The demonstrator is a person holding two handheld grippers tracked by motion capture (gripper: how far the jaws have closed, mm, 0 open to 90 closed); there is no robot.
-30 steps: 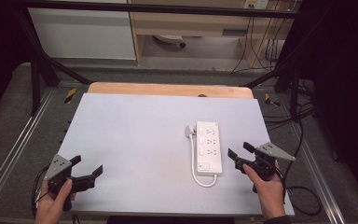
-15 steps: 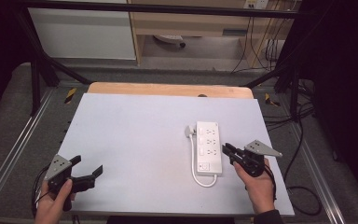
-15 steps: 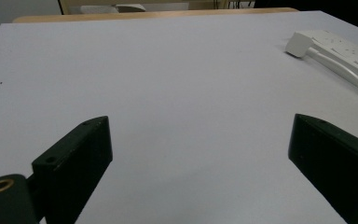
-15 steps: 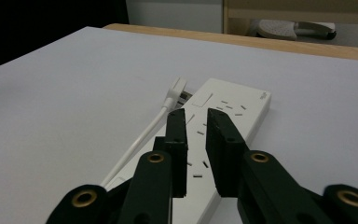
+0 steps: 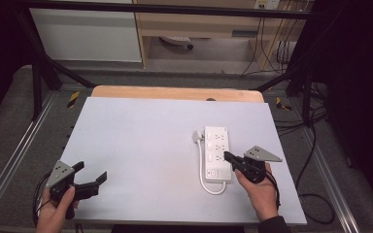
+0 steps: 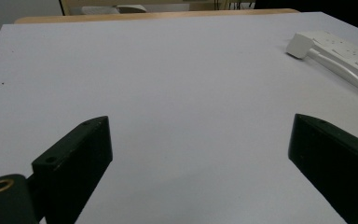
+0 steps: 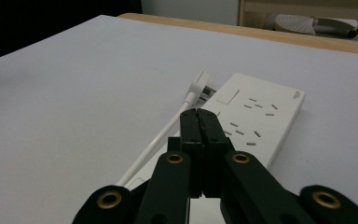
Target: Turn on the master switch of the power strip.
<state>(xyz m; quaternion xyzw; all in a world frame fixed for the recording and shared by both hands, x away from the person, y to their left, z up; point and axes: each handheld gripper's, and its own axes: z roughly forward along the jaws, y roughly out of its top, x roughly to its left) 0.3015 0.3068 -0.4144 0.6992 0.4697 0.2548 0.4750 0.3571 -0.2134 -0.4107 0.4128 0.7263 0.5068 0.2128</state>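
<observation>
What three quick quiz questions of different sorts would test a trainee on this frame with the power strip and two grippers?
1. True or false: the left gripper is shut.
2. Multiple choice: the right gripper is A) over the power strip, jaws together; B) far from the strip, jaws wide; C) clamped on the plug.
3. Fill in: the strip's white cable loops from its near end and runs back up its ____ side to the plug, as seen in the high view.

Key: 1 false, its jaws stand wide apart over bare table. 2 A. 3 left.
</observation>
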